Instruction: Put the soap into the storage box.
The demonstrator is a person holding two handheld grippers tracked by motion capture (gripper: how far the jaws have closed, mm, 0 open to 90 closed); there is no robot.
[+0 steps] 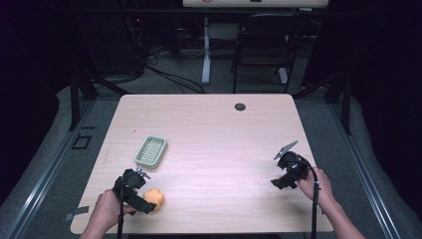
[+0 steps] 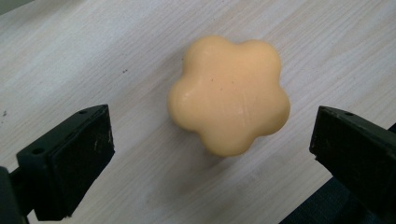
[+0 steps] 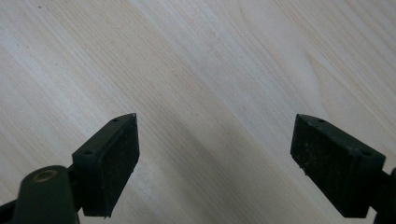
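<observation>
An orange flower-shaped soap (image 1: 155, 197) (image 2: 229, 95) lies on the wooden table (image 1: 214, 144) near its front left edge. My left gripper (image 1: 144, 200) (image 2: 210, 154) hovers just over it, open, the jaws wide apart on either side of the soap without touching it. A pale green soap dish (image 1: 151, 152) with a slotted top rests a little farther back on the left. At the right side of the table my right gripper (image 1: 279, 181) (image 3: 215, 163) is open above bare wood, nothing between its jaws.
A small dark round cap (image 1: 240, 106) sits near the table's far edge. Beyond the table stand a black chair (image 1: 263, 45) and a white desk leg (image 1: 206, 50), with cables on the floor. The front table edge runs close to both hands.
</observation>
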